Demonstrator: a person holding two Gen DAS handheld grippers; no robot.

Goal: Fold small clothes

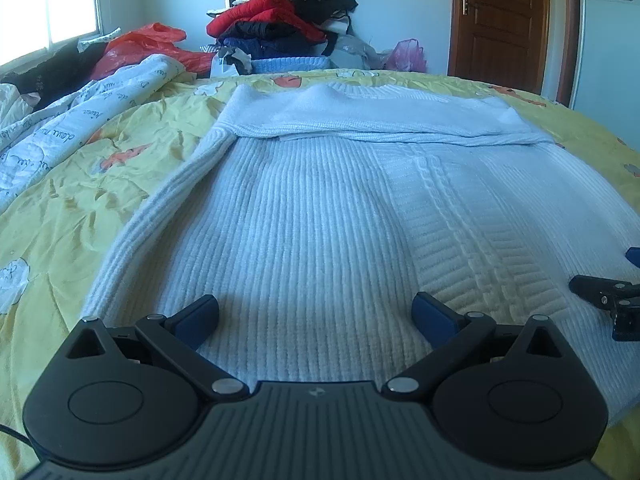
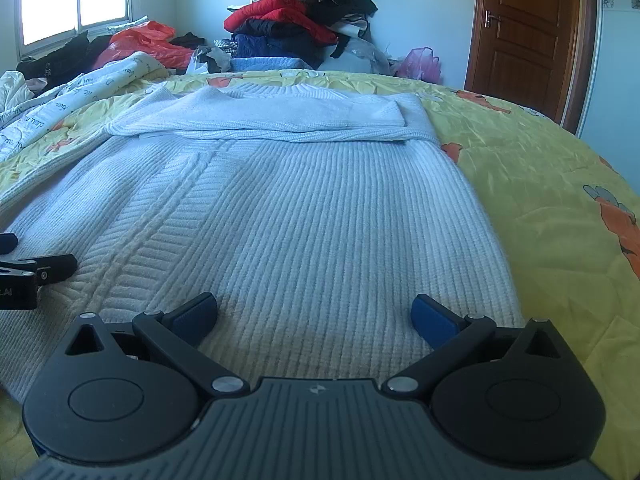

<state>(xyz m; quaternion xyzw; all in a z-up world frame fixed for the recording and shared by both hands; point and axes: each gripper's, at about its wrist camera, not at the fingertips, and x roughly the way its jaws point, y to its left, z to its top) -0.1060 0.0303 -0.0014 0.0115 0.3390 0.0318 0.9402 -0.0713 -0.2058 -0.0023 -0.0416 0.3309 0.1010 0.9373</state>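
With the white knit sweater spread on the bed, long axis running away, both grippers hover over its near hem: left gripper and right gripper, fingers wide apart, empty.

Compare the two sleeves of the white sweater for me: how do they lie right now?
The left sleeve runs straight down beside the body of the white sweater, partly on the yellow bedcover; the right sleeve is folded flat across the chest. So the left sleeve is not yet folded, while the right sleeve is. Both share the same ribbed white knit. Left gripper and right gripper are open above the hem.
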